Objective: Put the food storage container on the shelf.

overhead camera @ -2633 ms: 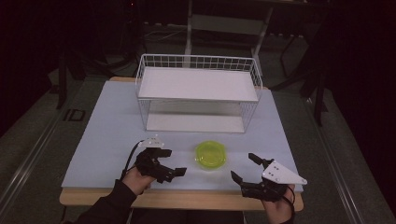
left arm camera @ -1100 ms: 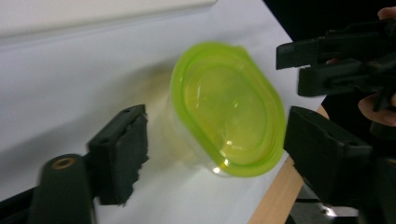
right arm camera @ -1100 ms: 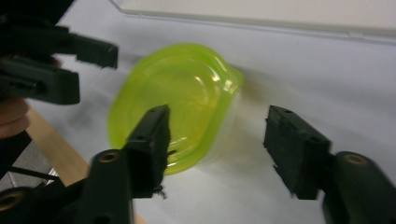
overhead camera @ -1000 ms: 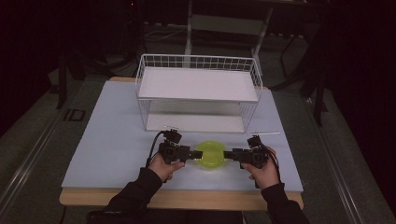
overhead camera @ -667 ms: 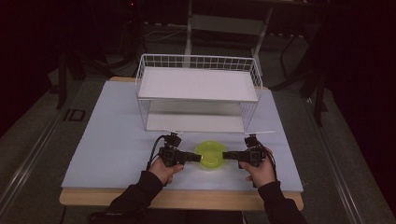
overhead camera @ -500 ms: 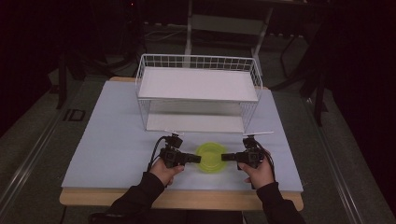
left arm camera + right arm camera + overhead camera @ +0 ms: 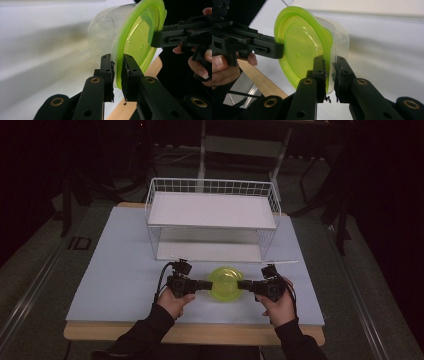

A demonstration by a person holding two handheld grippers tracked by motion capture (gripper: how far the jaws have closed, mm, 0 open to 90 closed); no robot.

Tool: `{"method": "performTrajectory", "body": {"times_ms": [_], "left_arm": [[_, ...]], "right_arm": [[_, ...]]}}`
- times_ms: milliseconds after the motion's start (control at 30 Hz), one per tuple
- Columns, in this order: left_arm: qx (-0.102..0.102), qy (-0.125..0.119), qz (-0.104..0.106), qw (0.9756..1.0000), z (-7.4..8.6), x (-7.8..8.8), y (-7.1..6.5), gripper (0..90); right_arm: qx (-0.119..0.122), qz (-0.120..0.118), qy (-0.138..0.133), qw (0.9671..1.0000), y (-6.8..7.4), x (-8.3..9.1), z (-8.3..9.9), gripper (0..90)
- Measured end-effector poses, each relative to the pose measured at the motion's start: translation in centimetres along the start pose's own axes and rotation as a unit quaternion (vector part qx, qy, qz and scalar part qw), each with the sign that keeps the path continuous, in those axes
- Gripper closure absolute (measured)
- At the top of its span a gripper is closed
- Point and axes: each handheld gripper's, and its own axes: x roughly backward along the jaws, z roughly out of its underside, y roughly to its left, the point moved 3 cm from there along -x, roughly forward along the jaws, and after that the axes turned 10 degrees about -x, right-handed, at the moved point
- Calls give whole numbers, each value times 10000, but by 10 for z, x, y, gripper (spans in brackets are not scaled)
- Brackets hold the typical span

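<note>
while both hands sit at the near edge of the tabletop, the container, a clear tub under a lime-green lid, hangs between them, and that is what the next move turns on: the left gripper reaches in from the left and the right gripper from the right, so the tub lies straight ahead of each pair of fingers, on one line, with neither hand nearer than the other.

in the left gripper view the left gripper's fingers have just been closing and now stand almost together, pinching the lid rim of the container between their pads. in the right gripper view the right gripper's fingers have likewise just been closing and clamp the opposite rim of the container. the tub's underside looks clear of the surface there, though from above i can't say for sure that it is off the tabletop.

farther back stands a white wire rack with an upper shelf and an open lower level, well apart from the container, its front facing the hands. a level lift with both grips moving together would keep the tub from twisting.
</note>
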Motion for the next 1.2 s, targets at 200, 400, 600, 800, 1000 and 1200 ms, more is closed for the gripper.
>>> {"method": "performTrajectory", "body": {"times_ms": [200, 400, 600, 800, 1000, 1200], "left_arm": [[-151, -128, -89, 9998, -17, 18, -10, 819], [-242, -331, -147, 9991, -36, 41, -18, 820], [-301, -431, -299, 9982, -49, 58, -23, 821], [-311, -549, -329, 9975, -64, 78, -29, 820], [-337, -671, -388, 9964, -83, 95, -35, 820], [-382, -868, -358, 9949, -105, 110, -37, 820]], "right_arm": [[188, -24, -226, 9996, 19, 14, -15, 808], [262, -149, -349, 9989, 33, 23, -30, 808], [368, -172, -465, 9981, 48, 28, -45, 808], [506, -275, -598, 9965, 68, 38, -64, 808], [564, -302, -699, 9955, 82, 47, -79, 808], [588, -367, -836, 9941, 97, 57, -101, 808]]}}
